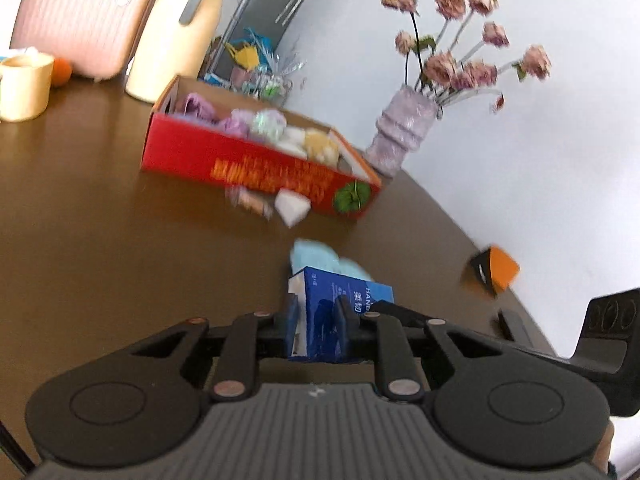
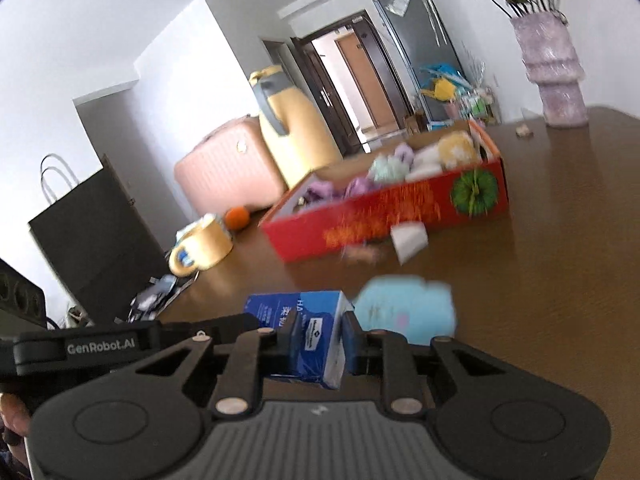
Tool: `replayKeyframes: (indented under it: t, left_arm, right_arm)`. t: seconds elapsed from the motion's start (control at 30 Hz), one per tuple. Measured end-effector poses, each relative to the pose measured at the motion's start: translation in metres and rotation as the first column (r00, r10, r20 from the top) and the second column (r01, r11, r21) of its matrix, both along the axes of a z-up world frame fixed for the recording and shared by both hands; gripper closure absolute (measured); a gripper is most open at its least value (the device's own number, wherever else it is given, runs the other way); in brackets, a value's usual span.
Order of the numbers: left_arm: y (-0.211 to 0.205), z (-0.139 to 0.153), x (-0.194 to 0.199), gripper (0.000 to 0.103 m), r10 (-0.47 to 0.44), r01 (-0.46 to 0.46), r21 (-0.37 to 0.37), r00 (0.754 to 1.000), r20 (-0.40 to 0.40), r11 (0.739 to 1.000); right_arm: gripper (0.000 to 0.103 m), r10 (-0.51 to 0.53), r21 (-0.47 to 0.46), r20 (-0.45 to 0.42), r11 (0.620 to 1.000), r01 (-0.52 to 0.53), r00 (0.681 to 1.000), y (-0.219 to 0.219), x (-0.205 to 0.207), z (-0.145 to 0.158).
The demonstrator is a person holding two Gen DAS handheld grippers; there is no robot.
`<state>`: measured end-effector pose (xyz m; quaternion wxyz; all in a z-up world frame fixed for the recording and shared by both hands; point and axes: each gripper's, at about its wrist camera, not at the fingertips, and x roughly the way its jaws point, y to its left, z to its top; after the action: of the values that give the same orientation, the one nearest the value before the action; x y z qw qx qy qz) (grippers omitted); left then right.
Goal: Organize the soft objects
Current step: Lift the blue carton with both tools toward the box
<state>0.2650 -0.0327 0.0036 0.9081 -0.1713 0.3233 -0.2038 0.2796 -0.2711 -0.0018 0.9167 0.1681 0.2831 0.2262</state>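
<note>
A blue tissue pack (image 1: 340, 292) (image 2: 280, 308) hangs a little above the brown table, gripped from both ends. My left gripper (image 1: 318, 312) is shut on one end and my right gripper (image 2: 320, 332) on the other. Just beyond the pack lies a light blue soft cloth (image 1: 316, 256) (image 2: 404, 308). Farther off stands a red cardboard box (image 1: 180, 152) (image 2: 304, 236) holding several pastel soft items. In front of its wall lie a small white pack (image 1: 292, 206) (image 2: 408, 240) and a blurred pinkish item (image 1: 250, 200) (image 2: 360, 252).
A lilac vase of dried flowers (image 1: 400, 132) (image 2: 556, 76) stands near the far table edge. A yellow mug (image 1: 24, 88) (image 2: 200, 246) and an orange (image 1: 62, 72) (image 2: 236, 218) sit by a pink suitcase (image 1: 84, 16) and a yellow jug (image 1: 180, 44). A black paper bag (image 2: 92, 232) stands off the table.
</note>
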Motion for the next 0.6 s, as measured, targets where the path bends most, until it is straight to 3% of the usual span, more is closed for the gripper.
replayKeyframes:
  t: [0.13, 0.37, 0.6]
  left_arm:
    - [0.000, -0.004, -0.021, 0.083, -0.017, 0.017, 0.003, 0.999, -0.029, 1.000]
    - [-0.004, 0.008, -0.034, 0.083, -0.028, 0.028, 0.000, 0.999, 0.019, 1.000]
    - [-0.013, 0.031, 0.015, 0.083, -0.052, 0.053, -0.015, 0.995, 0.083, 0.998]
  right_arm:
    - [0.082, 0.001, -0.007, -0.028, 1.000, -0.001, 1.000, -0.001, -0.026, -0.010]
    - [0.082, -0.023, -0.005, 0.006, 1.000, 0.023, 1.000, -0.003, -0.053, 0.000]
    - [0.082, -0.048, 0.014, 0.037, 0.999, 0.048, 0.998, -0.012, -0.029, 0.019]
